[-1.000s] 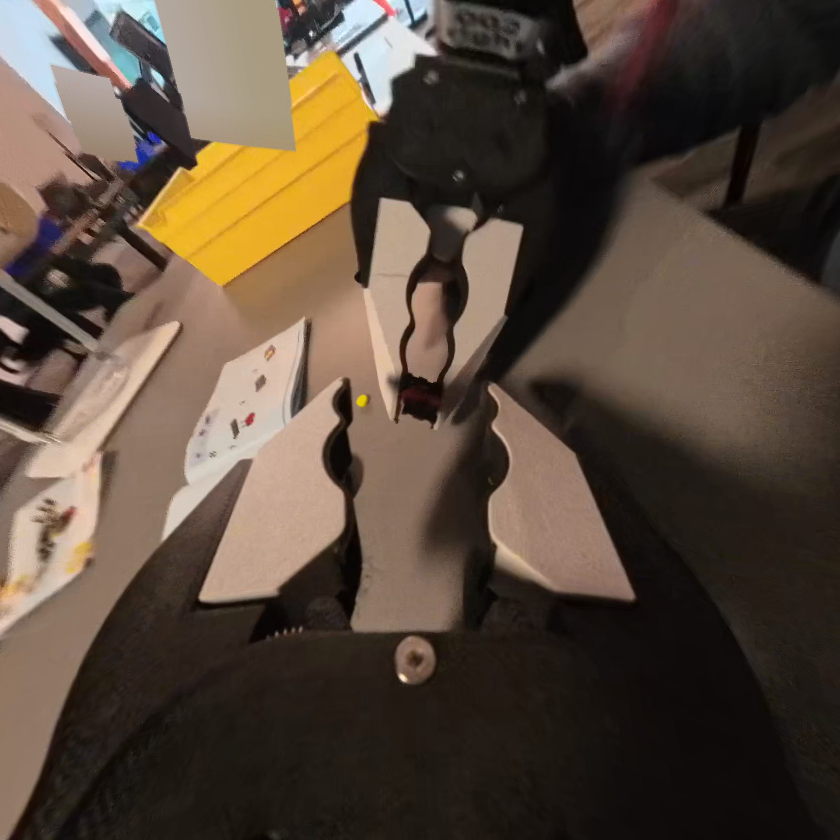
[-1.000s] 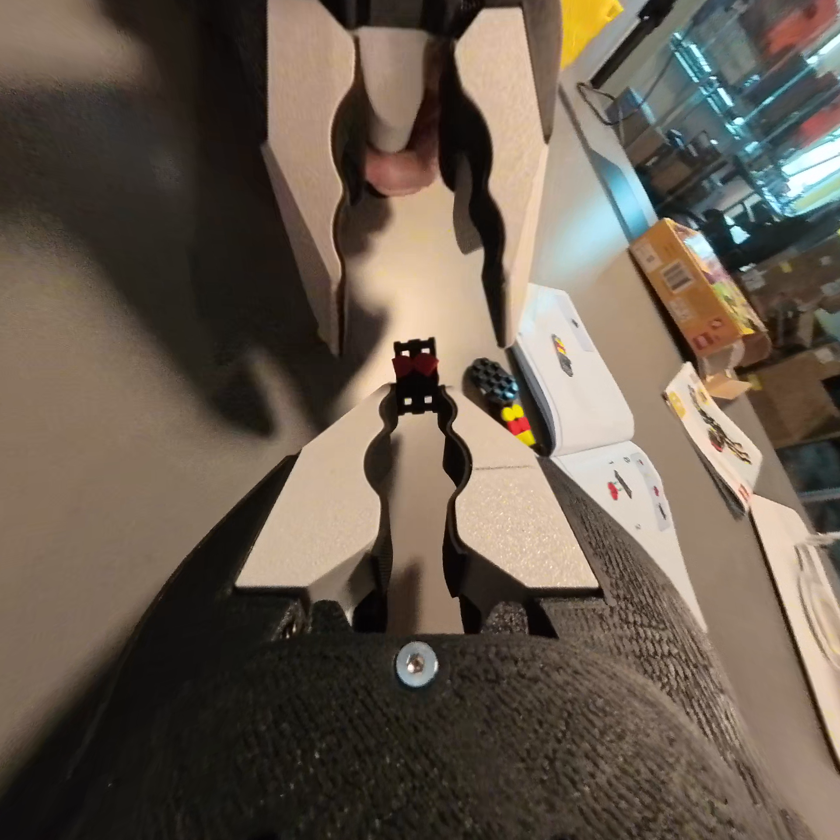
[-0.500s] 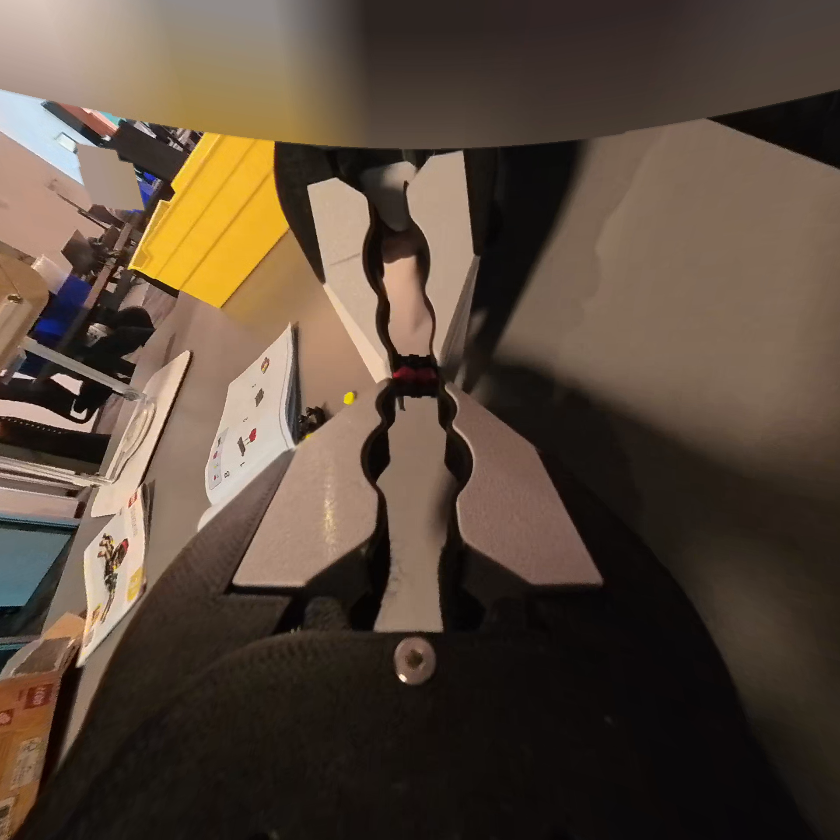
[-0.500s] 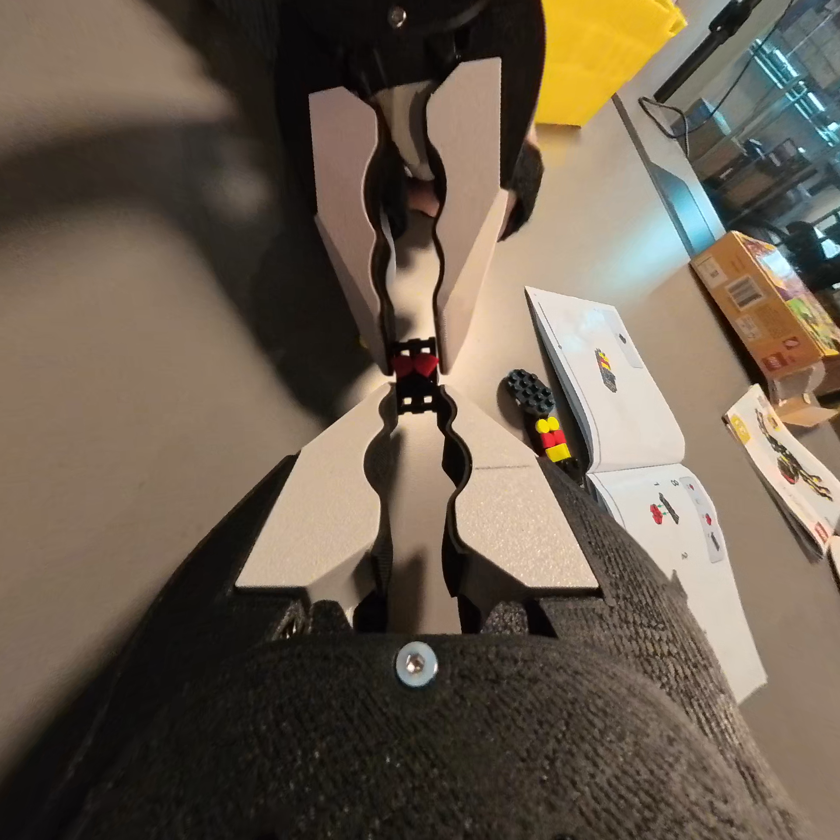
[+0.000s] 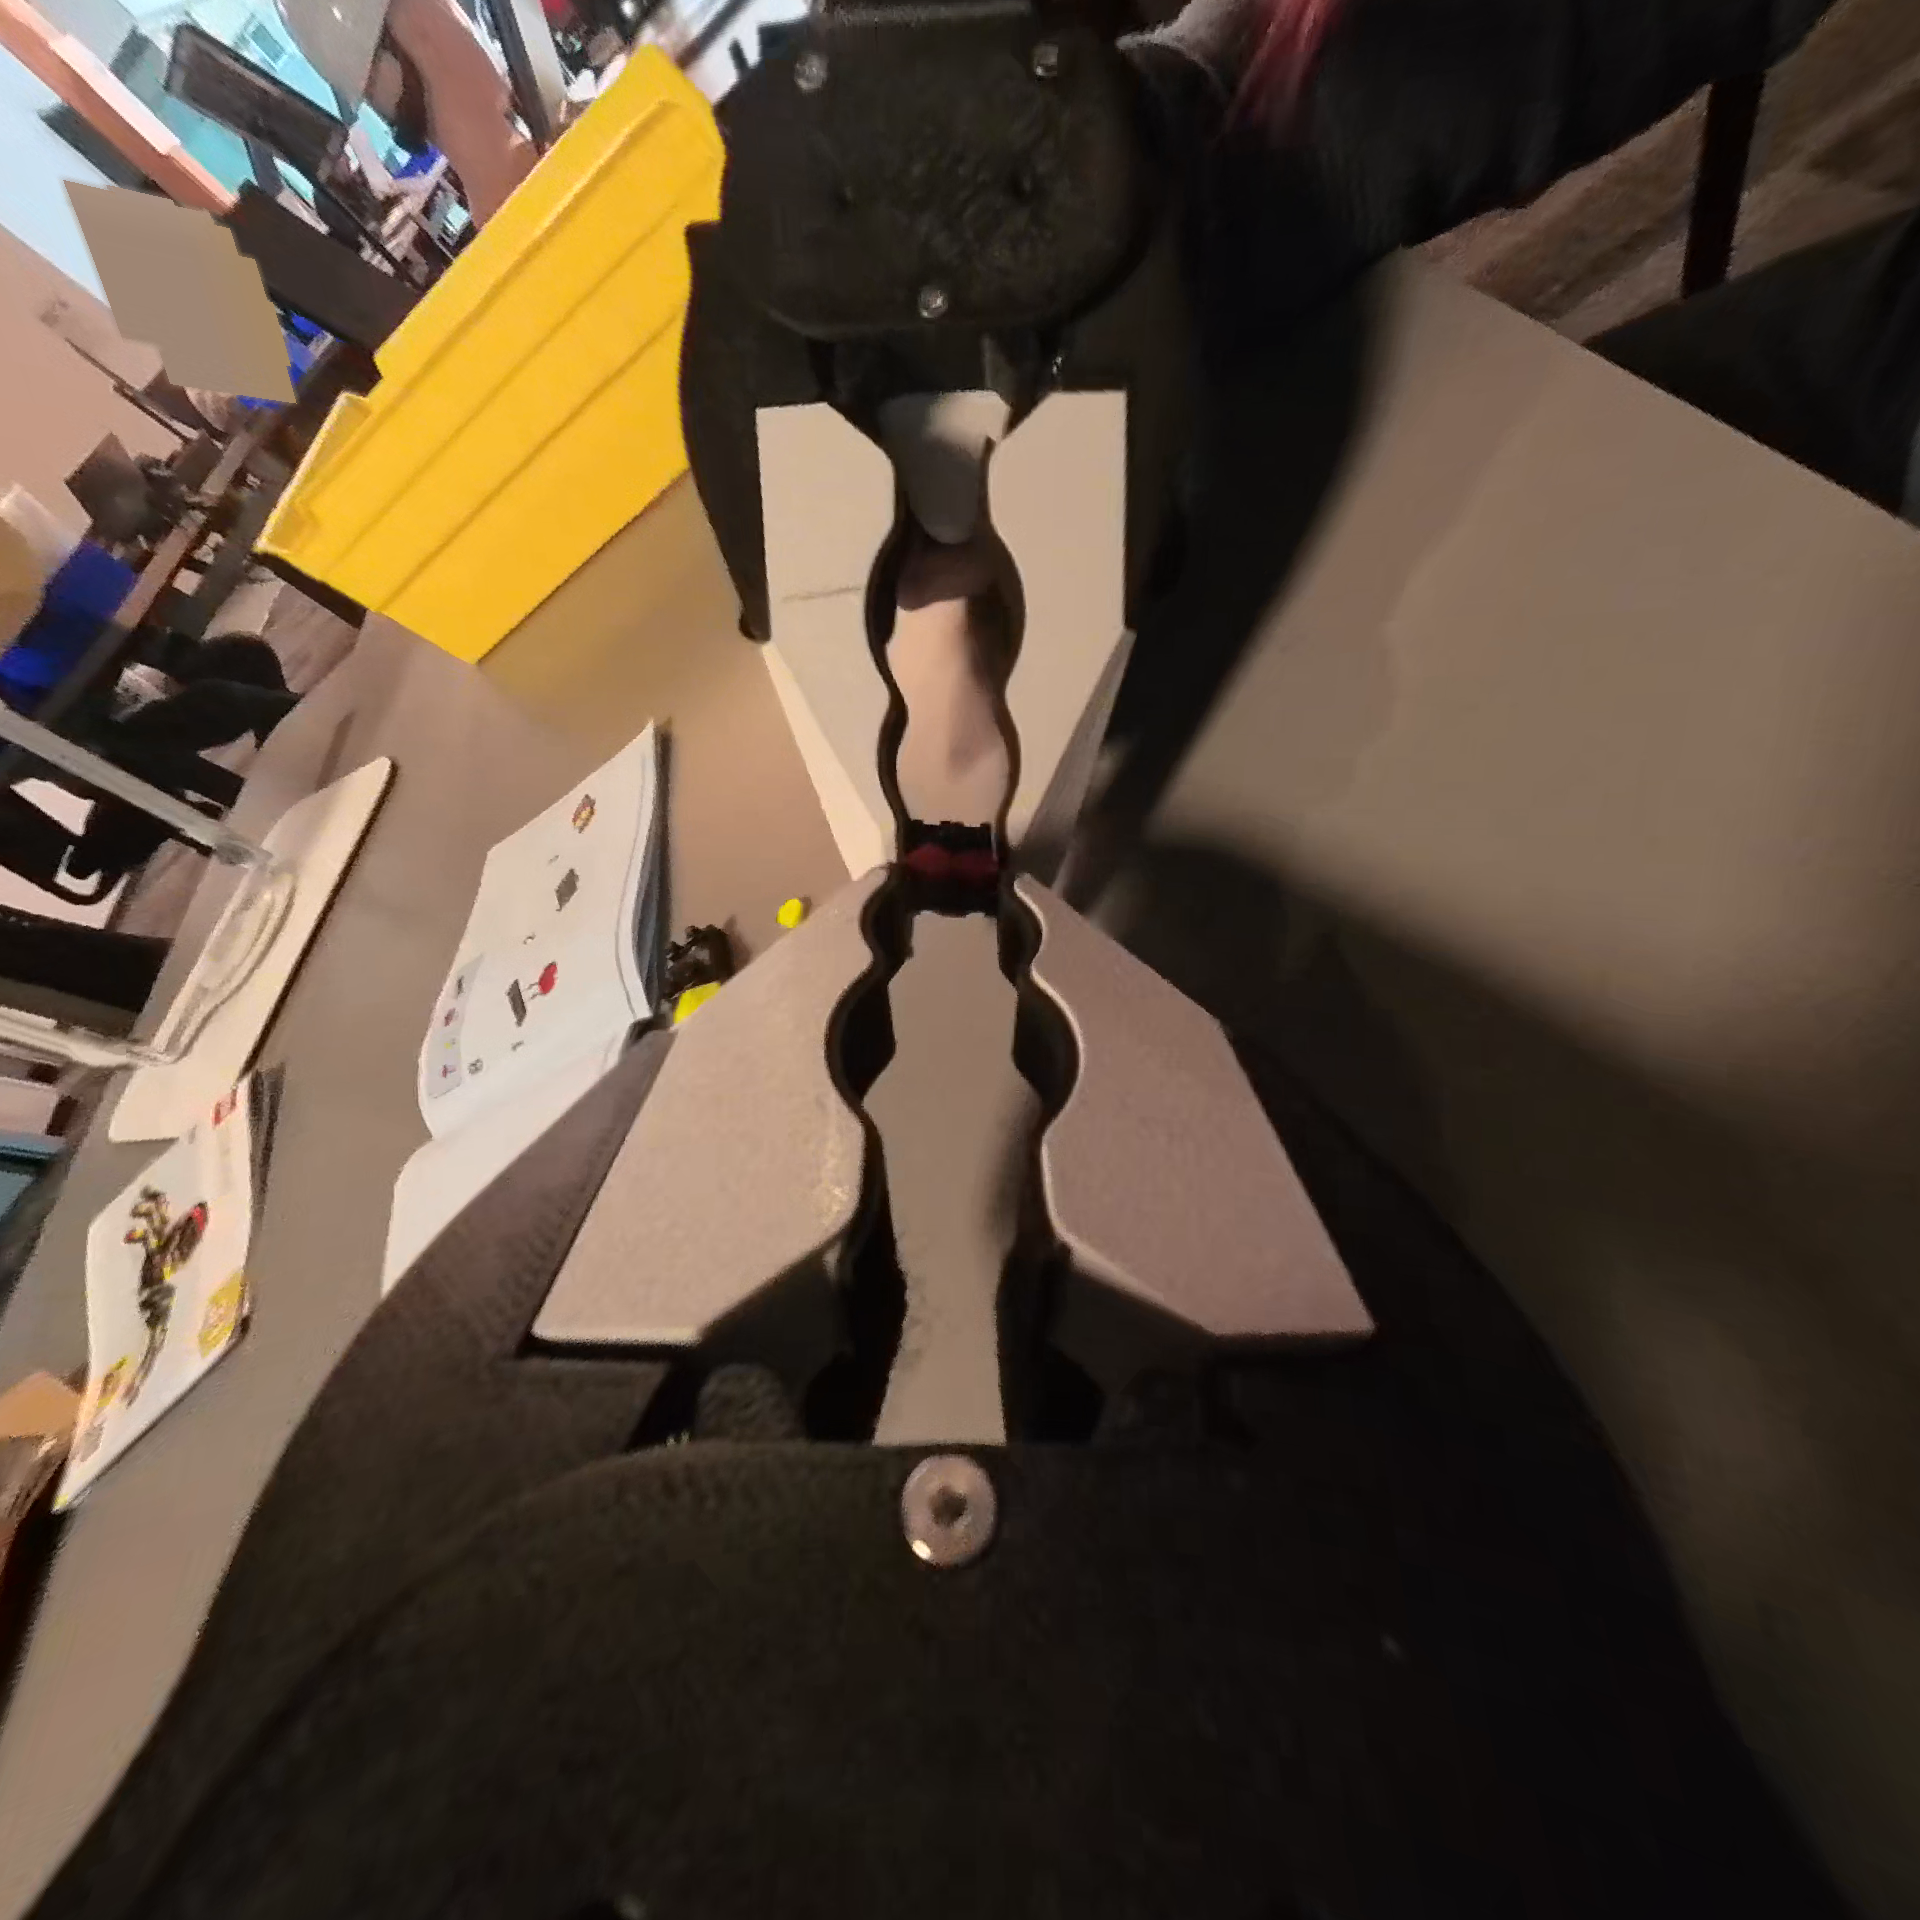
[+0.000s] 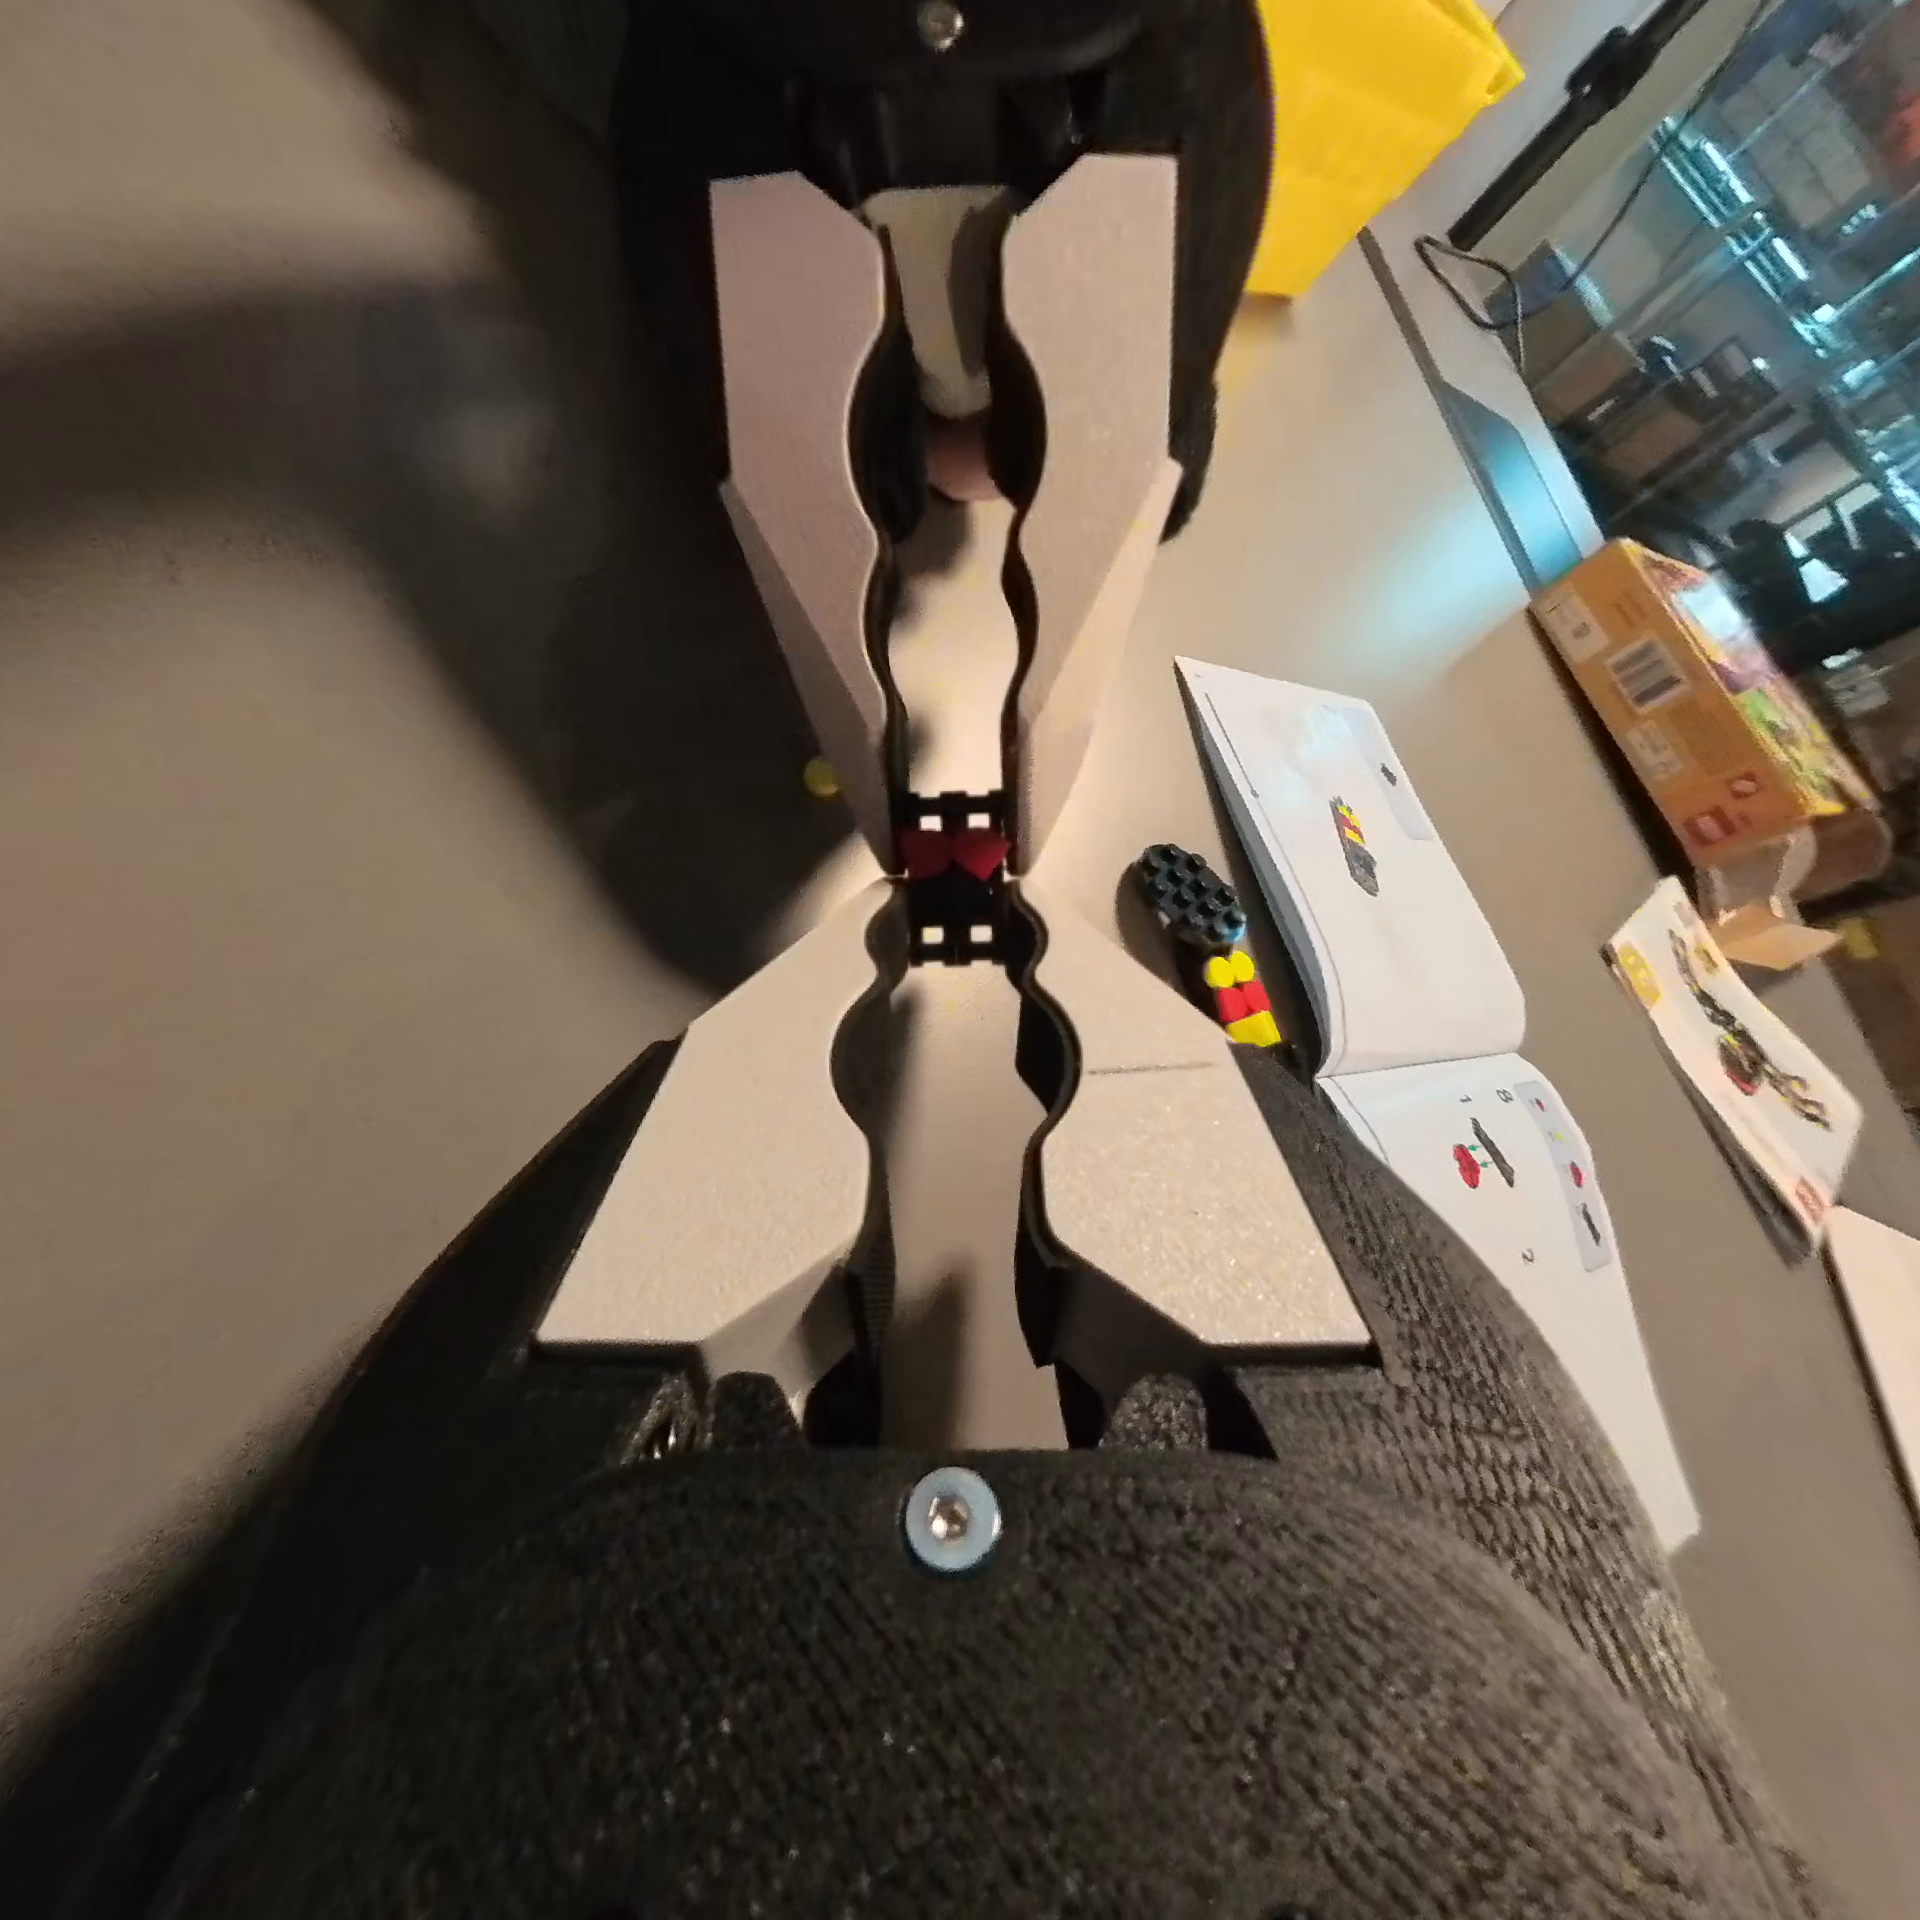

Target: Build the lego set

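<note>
A small black lego piece with two red parts [image 6: 951, 854] is held above the grey table, between two grippers that meet tip to tip. My right gripper [image 6: 954, 920] is shut on its near end. My left gripper [image 5: 948, 902] is shut on the other end of the same piece [image 5: 940, 864]. Each gripper shows in the other's view, coming in from the top. A black studded plate [image 6: 1193, 896] with yellow and red bricks [image 6: 1242, 1003] on its end lies on the table to the right.
An open instruction booklet [image 6: 1351, 883] lies beside the plate. A loose yellow stud [image 5: 792, 912] sits near it. Yellow bins [image 5: 499, 416] stand at the back. A lego box [image 6: 1683, 727], a leaflet [image 6: 1745, 1070] and a glass on a white board [image 5: 229, 935] lie further off. My left and right fingertips are right by each other. From the right gripper's tips to the black studded plate [image 6: 1193, 896] is close to 8 cm.
My left gripper, open and apart a second ago, has moved up to the right gripper's tips and shut on the free end of the black and red piece.
</note>
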Demonstrator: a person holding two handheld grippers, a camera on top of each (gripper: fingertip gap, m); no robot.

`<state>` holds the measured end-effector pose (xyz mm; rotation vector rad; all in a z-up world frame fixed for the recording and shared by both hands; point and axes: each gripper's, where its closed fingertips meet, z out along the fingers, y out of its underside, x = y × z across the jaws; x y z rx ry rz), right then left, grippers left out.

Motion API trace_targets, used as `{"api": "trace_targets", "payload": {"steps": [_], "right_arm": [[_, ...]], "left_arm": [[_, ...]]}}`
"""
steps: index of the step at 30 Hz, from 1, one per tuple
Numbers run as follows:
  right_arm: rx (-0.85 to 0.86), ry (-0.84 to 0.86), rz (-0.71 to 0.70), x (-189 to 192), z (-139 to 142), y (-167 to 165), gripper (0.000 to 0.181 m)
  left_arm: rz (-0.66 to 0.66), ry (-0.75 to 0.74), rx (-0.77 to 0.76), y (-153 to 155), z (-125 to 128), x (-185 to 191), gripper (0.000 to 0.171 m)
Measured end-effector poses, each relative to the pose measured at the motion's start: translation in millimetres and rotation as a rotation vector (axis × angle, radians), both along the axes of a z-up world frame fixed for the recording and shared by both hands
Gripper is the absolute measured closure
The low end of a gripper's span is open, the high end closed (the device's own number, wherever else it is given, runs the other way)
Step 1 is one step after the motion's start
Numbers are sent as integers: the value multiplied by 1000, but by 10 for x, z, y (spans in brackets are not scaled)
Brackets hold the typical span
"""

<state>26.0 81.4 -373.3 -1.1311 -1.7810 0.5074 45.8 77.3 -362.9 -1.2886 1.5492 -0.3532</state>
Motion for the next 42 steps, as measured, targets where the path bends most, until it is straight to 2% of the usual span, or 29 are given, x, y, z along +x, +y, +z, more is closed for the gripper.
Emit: {"api": "trace_targets", "payload": {"steps": [4,6,15,26,38,42], "right_arm": [[0,-19,36,9,-27,-56,166],[4,-24,44,13,-37,-68,167],[-9,-36,81,7,-49,-152,167],[-53,-49,27,-2,-57,-64,166],[-57,-47,7,-6,-54,-28,166],[-42,-41,8,-7,-50,-30,166]], "left_arm": [[-29,8,31,-55,-14,21,155],[-28,2,44,-54,-5,22,148],[-119,12,21,-173,-14,28,154],[-44,76,145,-75,1,8,156],[-19,91,197,-37,9,-3,156],[-21,23,108,-45,21,4,156]]}}
